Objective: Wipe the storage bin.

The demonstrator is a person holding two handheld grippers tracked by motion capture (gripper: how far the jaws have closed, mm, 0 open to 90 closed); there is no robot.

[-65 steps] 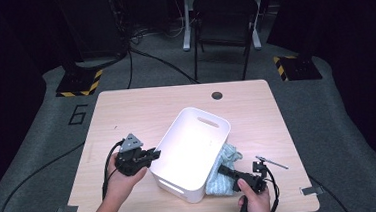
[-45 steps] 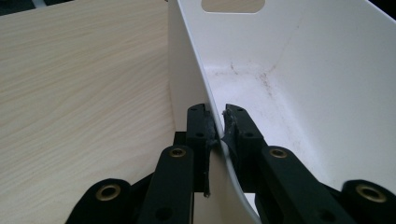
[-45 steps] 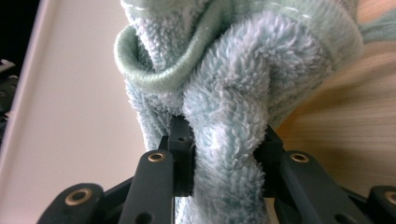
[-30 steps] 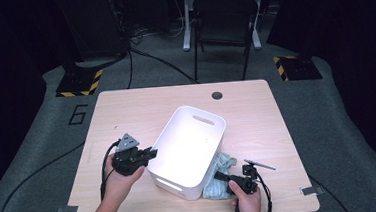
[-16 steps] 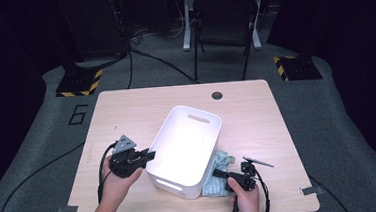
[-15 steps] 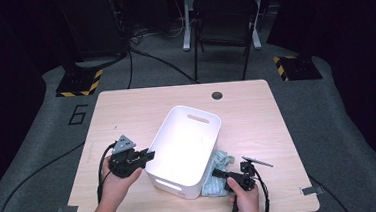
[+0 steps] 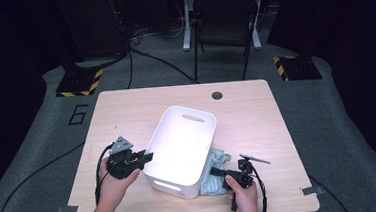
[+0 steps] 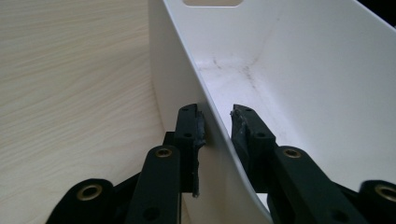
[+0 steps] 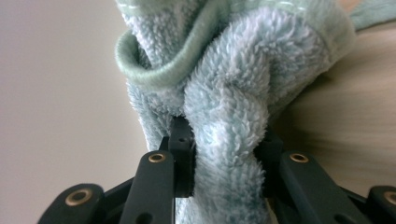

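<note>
White plastic bin (image 7: 184, 149) nudged slightly left since earlier frame, left gripper (image 8: 218, 122) jaws just been opening — straddling its smooth thin wall, pads barely off it, right gripper (image 9: 224, 140) clamped on fluffy pale-green towel (image 9: 233, 93) bunched against bin's right side, wooden table (image 7: 257, 116).

The bin (image 7: 181, 146) is showing smooth white plastic, faintly scuffed inside and softly glossy. The towel (image 9: 233, 93) is looking like fluffy pale-green terry cloth with a stitched hem. The table (image 7: 257, 116) is showing matt light wood grain. Matt black plastic tongs (image 8: 219, 126) are glinting with brass-coloured rivets.
</note>
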